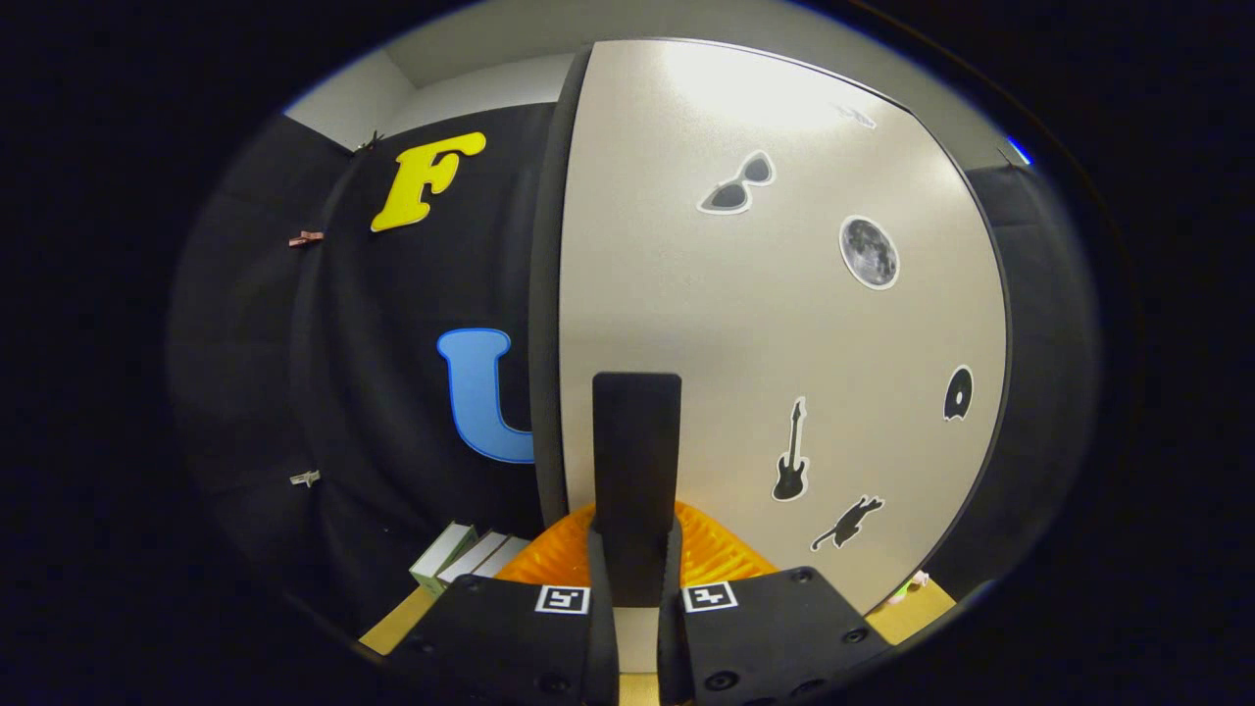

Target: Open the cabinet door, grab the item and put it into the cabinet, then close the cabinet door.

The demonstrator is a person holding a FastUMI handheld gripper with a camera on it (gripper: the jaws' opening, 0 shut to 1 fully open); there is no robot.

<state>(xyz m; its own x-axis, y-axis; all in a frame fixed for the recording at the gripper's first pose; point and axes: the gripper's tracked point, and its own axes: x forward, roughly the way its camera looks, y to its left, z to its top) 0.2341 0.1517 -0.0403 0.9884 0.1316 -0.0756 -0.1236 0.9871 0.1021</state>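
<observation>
A soft glare patch is seen high on the pale cabinet door (784,324), suggesting light from above; brightness fades toward the door's lower part. The dark booth wall (392,392) is left dim, with little detail. Straight door edges are bowed strongly by fisheye distortion. The stickers are rendered sharply, while the surroundings toward the rim are darkened and softened.

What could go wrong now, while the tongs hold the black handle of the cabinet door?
The tongs are shut on the black handle of the cabinet door. If the pull is not along the door's swing, the fingers may slip off. The orange ribbed item lies just below the handle, so the door or the tongs might knock it.
</observation>
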